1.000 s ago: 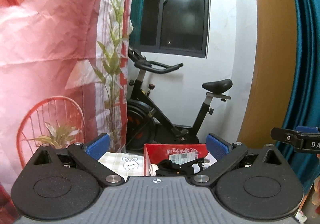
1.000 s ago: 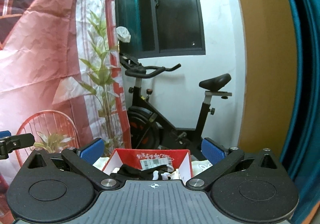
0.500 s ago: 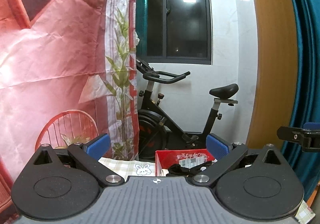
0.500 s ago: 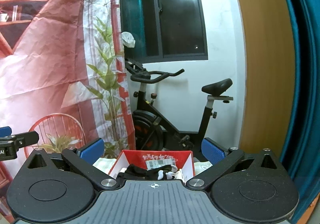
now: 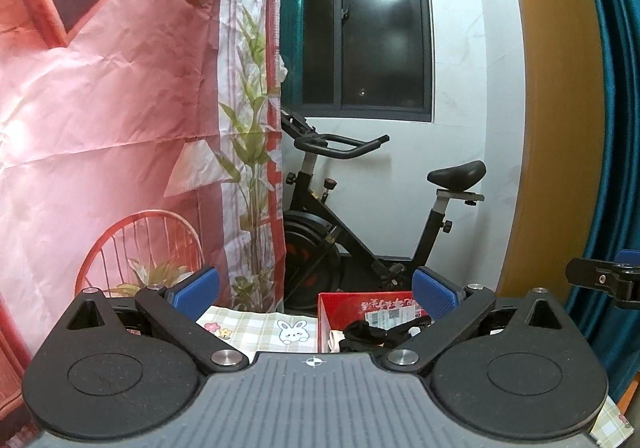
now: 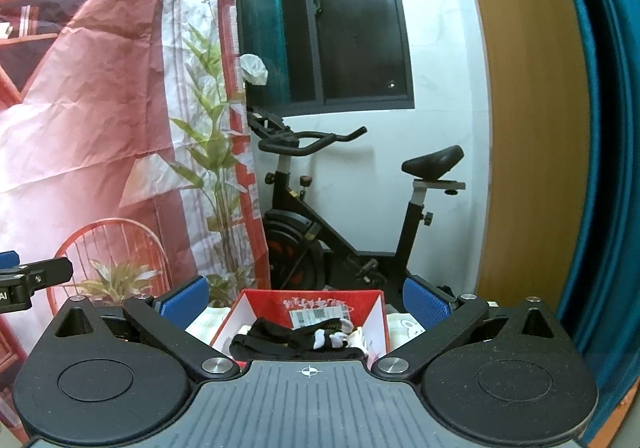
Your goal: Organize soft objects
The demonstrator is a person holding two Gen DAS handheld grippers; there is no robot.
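A red cardboard box [image 6: 360, 304] with white inner walls stands on a checked tablecloth with a bunny print [image 5: 289, 331]. Black and white soft items, socks by the look [image 6: 296, 338], lie inside it. The box also shows in the left wrist view [image 5: 352, 302], with dark soft items [image 5: 368, 332] in it. My left gripper [image 5: 316, 286] is open and empty, held above the cloth to the left of the box. My right gripper [image 6: 306, 294] is open and empty, held above and in front of the box.
A black exercise bike [image 6: 340, 215] stands behind the table under a dark window. A red printed backdrop [image 5: 100, 127] hangs on the left. A wooden panel [image 6: 528, 127] and a teal curtain [image 6: 600, 127] are on the right.
Both grippers have tilted up and pulled back a little, so the box and cloth sit lower in view. Both stay open and empty.
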